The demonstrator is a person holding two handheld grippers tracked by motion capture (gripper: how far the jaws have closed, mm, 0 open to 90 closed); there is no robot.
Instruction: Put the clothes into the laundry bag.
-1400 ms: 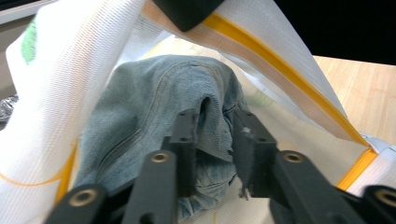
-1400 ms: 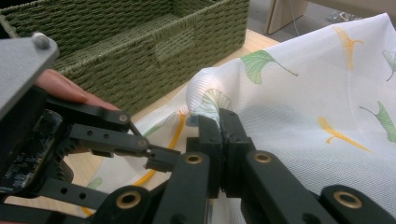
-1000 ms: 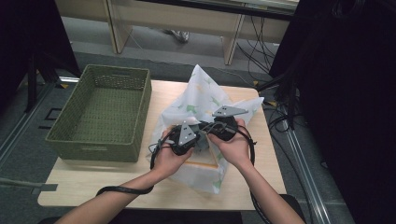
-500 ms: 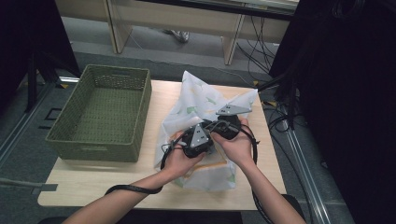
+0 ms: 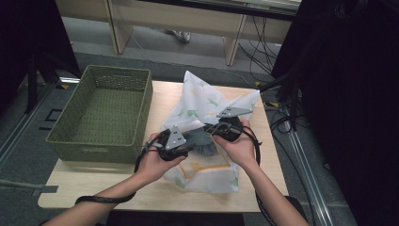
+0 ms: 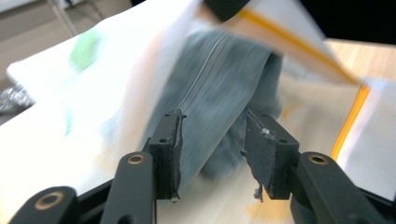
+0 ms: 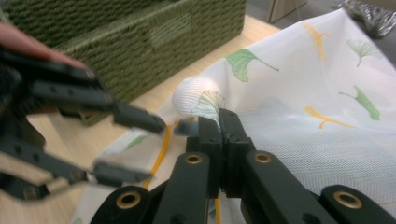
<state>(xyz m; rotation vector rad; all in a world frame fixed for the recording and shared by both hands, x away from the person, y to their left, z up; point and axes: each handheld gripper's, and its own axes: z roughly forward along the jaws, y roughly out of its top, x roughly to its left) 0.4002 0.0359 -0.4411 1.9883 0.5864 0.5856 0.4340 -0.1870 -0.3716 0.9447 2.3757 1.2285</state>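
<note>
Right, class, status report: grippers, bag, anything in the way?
Left hand-held gripper open around grey cloth. Right hand-held gripper shut on mesh bag edge. Basket alongside, not in the way.

A basket [image 5: 101,113] is sitting left of the left gripper [image 5: 181,146]; a mesh bag [image 5: 207,101] is lying under both grippers, a grey garment [image 6: 219,93] inside it.

Mesh bag [image 5: 209,101]: white, printed with green and yellow ginkgo leaves, orange-yellow trim along its opening. Garment [image 6: 219,88] inside the bag: grey-blue, with a pale seam line. Woven basket [image 5: 106,110] at the bench's left edge: olive green. Bench [image 5: 155,193]: light wood grain. Both tools: black.
</note>
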